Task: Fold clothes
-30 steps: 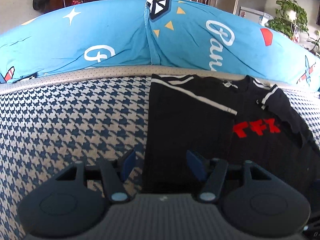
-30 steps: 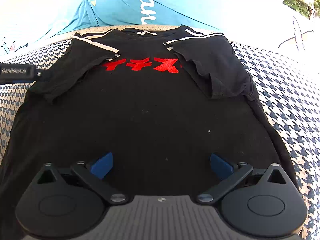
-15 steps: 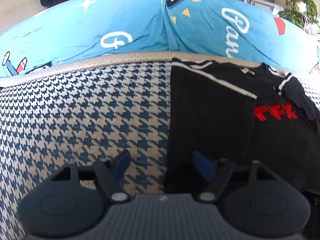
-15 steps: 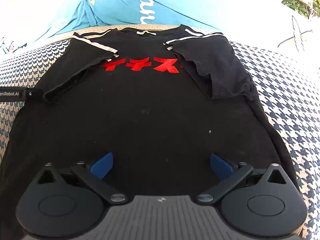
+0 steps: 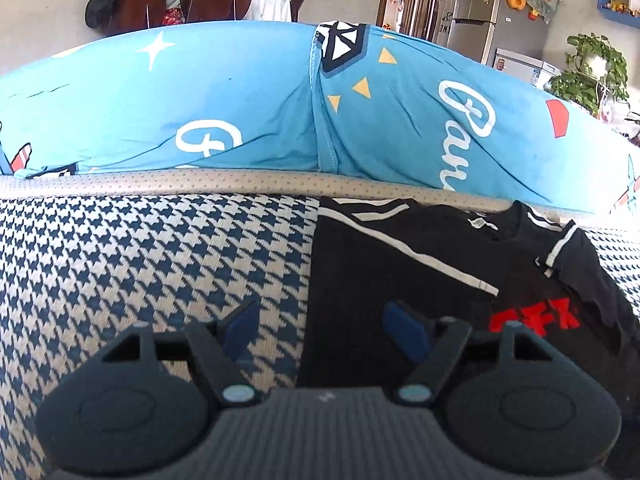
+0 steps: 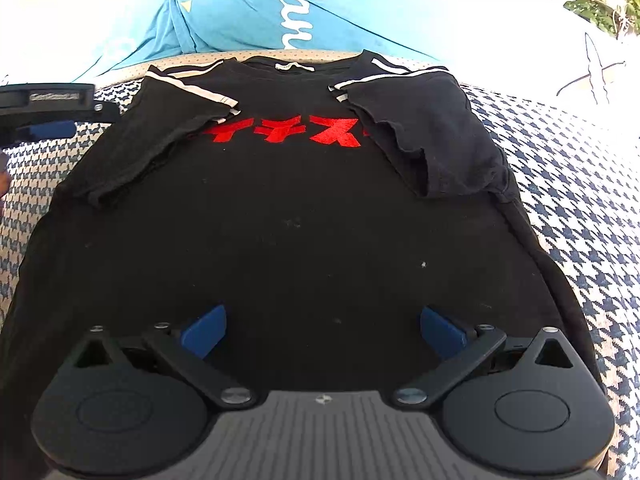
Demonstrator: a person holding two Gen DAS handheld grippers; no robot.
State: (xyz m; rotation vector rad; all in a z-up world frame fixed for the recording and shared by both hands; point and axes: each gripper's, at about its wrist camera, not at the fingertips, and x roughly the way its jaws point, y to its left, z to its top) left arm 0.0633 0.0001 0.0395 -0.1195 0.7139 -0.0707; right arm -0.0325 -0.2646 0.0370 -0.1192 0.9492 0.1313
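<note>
A black T-shirt (image 6: 304,216) with red lettering (image 6: 288,134) across the chest is shown laid flat, front up, on a houndstooth-patterned cushion (image 5: 152,264). Both short sleeves, edged with white stripes, are seen folded inward over the chest, the collar lying toward a blue printed pillow (image 5: 248,104) along the far edge. The right gripper (image 6: 322,330) is held above the lower body of the shirt; its blue-padded fingers (image 6: 204,330) are spread wide, with nothing pinched between them. The left gripper (image 5: 320,334) is positioned over the shirt's side edge, one finger above the houndstooth fabric and the other above the black cloth; its fingers (image 5: 404,336) are spread and nothing is gripped. In the right wrist view, the left gripper is visible at the far left beside the folded sleeve. Chairs (image 5: 176,4), a refrigerator (image 5: 476,20) and a potted plant (image 5: 592,68) are seen in the background.
</note>
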